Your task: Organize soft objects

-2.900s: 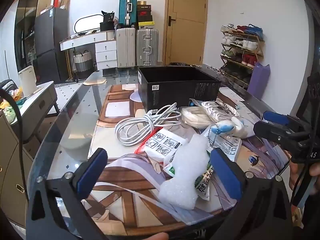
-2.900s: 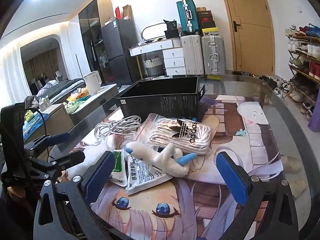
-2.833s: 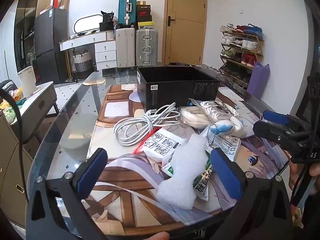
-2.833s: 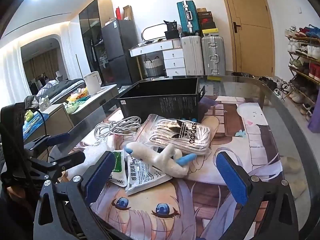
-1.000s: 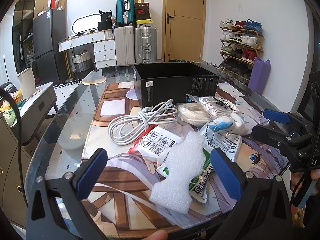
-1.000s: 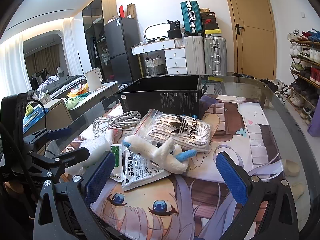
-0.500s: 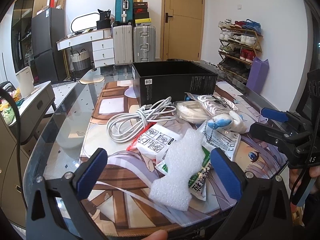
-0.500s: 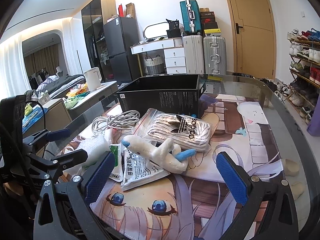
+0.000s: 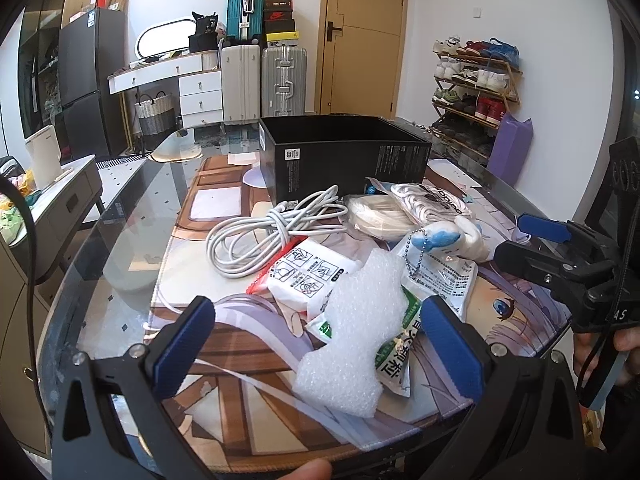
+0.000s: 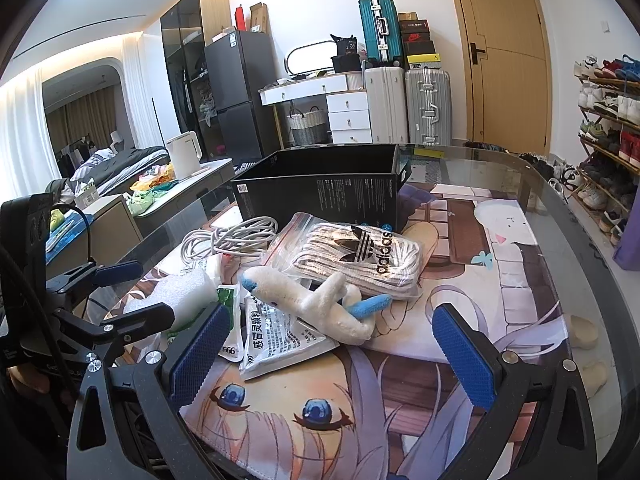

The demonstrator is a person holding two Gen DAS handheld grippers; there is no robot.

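Note:
A pile of soft things lies on the printed mat in front of an open black box [image 9: 344, 156] [image 10: 320, 188]. A white foam piece [image 9: 356, 332] [image 10: 180, 288] lies nearest my left gripper [image 9: 316, 344], which is open and empty just short of it. A white and blue plush plane [image 10: 316, 300] [image 9: 452, 236] lies ahead of my right gripper [image 10: 332, 344], which is open and empty. A coiled white cable [image 9: 272, 228], a bag of laces [image 10: 360, 256] and several sachets [image 10: 276, 340] lie between.
The glass table [image 9: 104, 256] has a rounded front edge close to both grippers. Suitcases [image 9: 264, 76], a white desk and a door stand behind. A shoe rack [image 9: 472, 88] is at the right.
Both grippers have drifted slightly closer to the pile. Nothing on the table has moved.

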